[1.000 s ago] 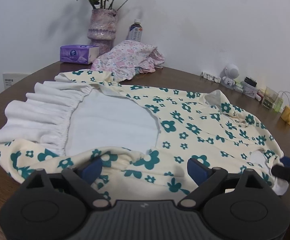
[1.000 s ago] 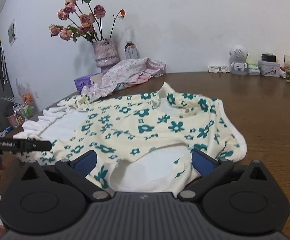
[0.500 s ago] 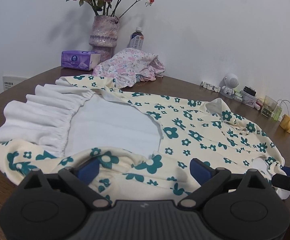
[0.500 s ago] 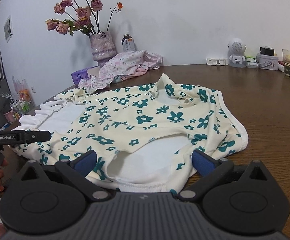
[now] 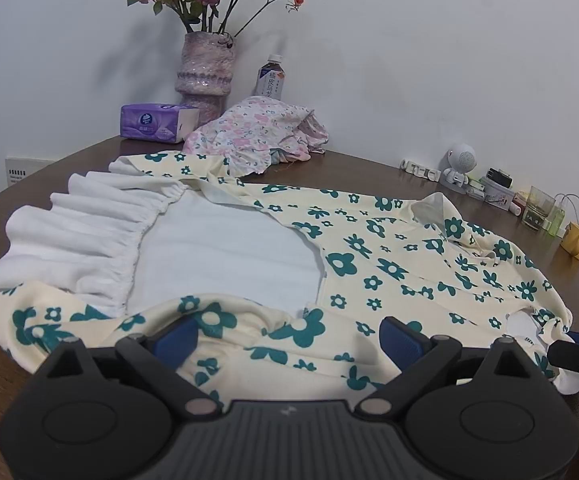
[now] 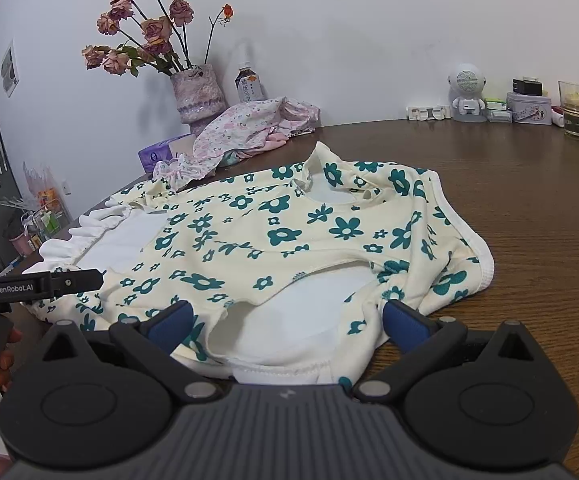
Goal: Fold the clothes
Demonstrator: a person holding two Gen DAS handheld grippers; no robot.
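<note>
A cream dress with teal flowers point(image 5: 389, 248) lies spread on the brown table point(image 6: 529, 200), with its white lining and ruffle turned up at the left. My left gripper point(image 5: 289, 336) is open over the near flowered hem. The cloth lies between its blue pads point(image 5: 177, 338) and they do not press on it. My right gripper point(image 6: 287, 322) is open too, straddling the white-edged armhole of the dress point(image 6: 289, 232) at the near edge. From the right wrist, the left gripper point(image 6: 49, 282) shows at the far left with a hand on it.
At the back stand a vase of dried roses point(image 5: 205, 68), a purple tissue pack point(image 5: 157, 122), a drink bottle point(image 5: 271, 78) and a crumpled pink floral garment point(image 5: 257, 132). A white robot figurine point(image 6: 467, 92), small boxes and a glass point(image 6: 575, 110) line the far right edge.
The left gripper's jaws stand slightly wider than a second ago. The dress and both hands have stayed where they were.
</note>
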